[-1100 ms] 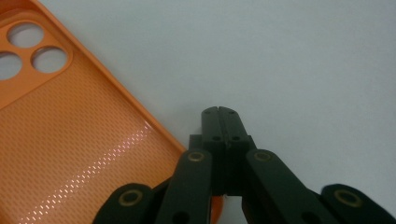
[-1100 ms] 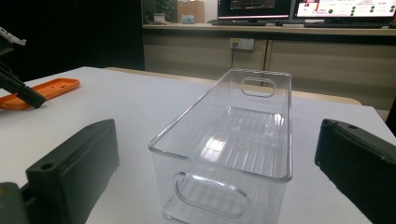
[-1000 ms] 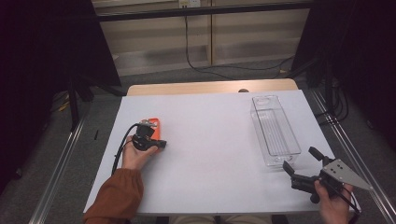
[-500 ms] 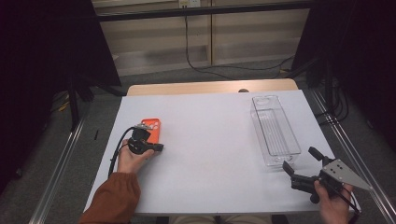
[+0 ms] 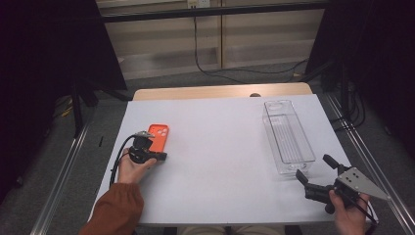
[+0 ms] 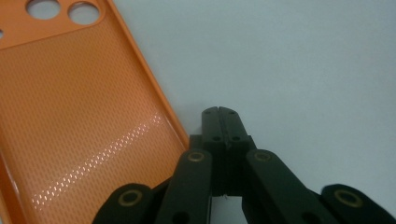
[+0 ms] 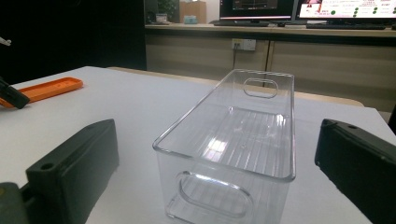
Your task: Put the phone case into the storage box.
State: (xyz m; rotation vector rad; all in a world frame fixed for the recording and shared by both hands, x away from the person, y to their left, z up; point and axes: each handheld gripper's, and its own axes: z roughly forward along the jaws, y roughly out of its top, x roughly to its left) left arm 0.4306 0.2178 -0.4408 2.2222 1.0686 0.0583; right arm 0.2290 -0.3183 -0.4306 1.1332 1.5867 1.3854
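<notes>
An orange phone case [image 5: 159,136] lies inner side up on the white table [image 5: 220,171], left of the middle. In the left gripper view the case [image 6: 79,116] shows its camera holes at the top left. My left gripper [image 6: 219,113] is shut and holds nothing, its tips over bare table just beside the case's long edge. In the high view this gripper [image 5: 157,156] sits at the case's near end. My right gripper [image 5: 314,167] is open at the near right, pointing at the short end of a clear plastic bin [image 5: 288,137]. Its wide-apart jaws frame the empty bin [image 7: 233,135].
The bin stands lengthwise along the table's right side. A wooden strip [image 5: 220,92] borders the far edge, and metal rails [image 5: 63,166] run along both sides. The orange case [image 7: 46,88] also appears far left in the right gripper view. Shelving and monitors stand beyond the table.
My left gripper has drawn back slightly toward the person, uncovering more of the orange case. The right gripper and the bin have not moved.
</notes>
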